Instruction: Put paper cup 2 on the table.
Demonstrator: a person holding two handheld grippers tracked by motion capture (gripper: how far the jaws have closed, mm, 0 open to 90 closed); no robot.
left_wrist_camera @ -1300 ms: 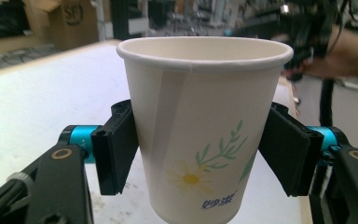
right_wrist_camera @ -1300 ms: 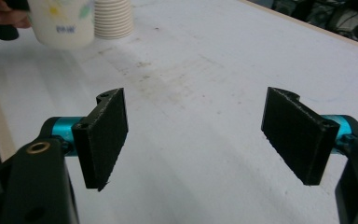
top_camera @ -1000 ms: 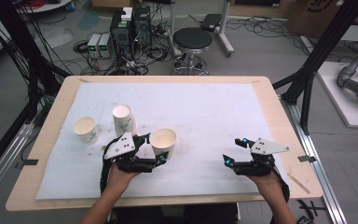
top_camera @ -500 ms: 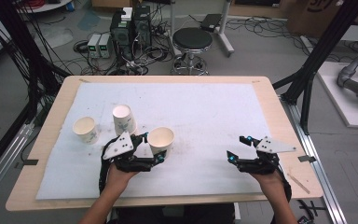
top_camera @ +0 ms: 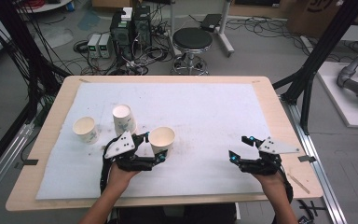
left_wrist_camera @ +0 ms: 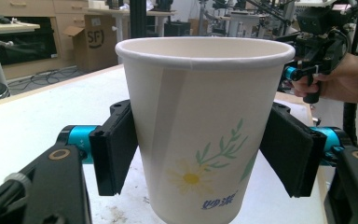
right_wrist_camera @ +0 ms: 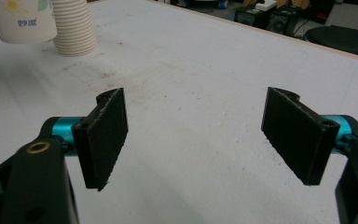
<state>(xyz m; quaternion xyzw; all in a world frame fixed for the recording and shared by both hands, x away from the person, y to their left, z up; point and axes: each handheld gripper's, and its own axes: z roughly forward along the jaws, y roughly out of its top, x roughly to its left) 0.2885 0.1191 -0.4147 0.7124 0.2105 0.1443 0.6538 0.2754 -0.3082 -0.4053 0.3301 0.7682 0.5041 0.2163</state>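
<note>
A white paper cup (top_camera: 161,139) with a daisy print (left_wrist_camera: 200,126) sits upright between the jaws of my left gripper (top_camera: 161,151), which is shut on its sides near the front left of the table. In the right gripper view the cup (right_wrist_camera: 23,18) hangs slightly above the white mat. My right gripper (top_camera: 238,147) hovers at the front right, open with nothing between its pads (right_wrist_camera: 105,135). The left gripper view shows it farther off (left_wrist_camera: 307,70), held in a hand.
A stack of paper cups (top_camera: 123,119) stands just behind the left gripper; its ribbed rims (right_wrist_camera: 74,28) appear in the right gripper view. A single cup (top_camera: 85,129) stands further left. The white mat (top_camera: 205,107) covers the wooden table. A stool (top_camera: 192,39) stands beyond the far edge.
</note>
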